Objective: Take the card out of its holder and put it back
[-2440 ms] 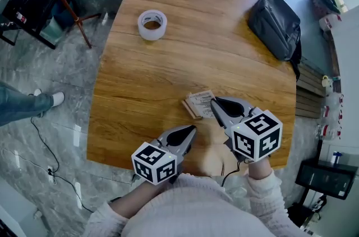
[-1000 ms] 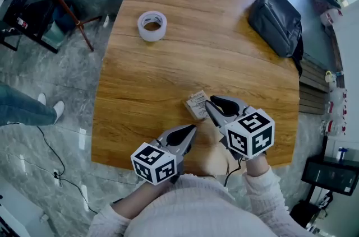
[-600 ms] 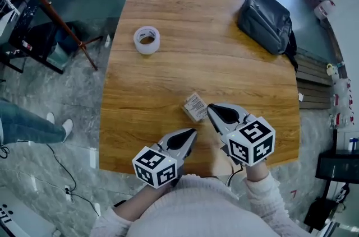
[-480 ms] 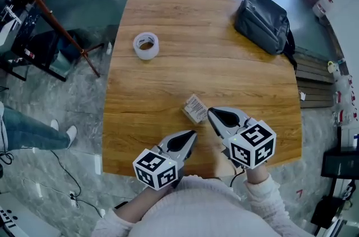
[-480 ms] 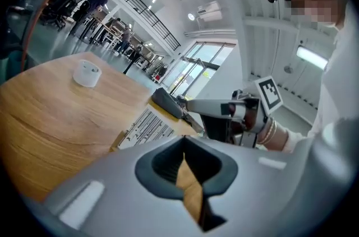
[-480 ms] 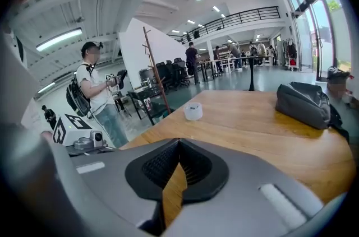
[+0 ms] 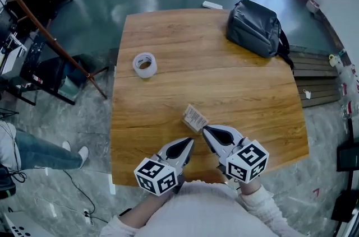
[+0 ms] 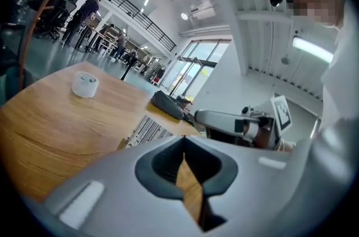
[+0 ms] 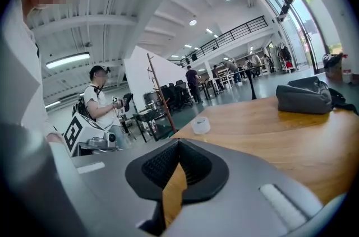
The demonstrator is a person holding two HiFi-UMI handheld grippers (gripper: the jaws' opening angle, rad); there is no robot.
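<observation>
Card is seen seated in its small wooden-looking holder, set on the worktop toward the person's edge, just ahead of both claw tips. Left claw is held low over the near edge, jaws brought fully together with nothing between them; only wood grain is seen past the pads in the left gripper view. Right claw is likewise closed and empty, its tip pointed at the holder and just beside it; contact cannot be confirmed. Both tools are angled inward toward the card, presumably so that the holder can be steadied by one while the card is drawn out by the other. Extraction is judged not yet begun; the jaws would have to be opened first. Tape roll and bag are placed well apart from the working spot.
</observation>
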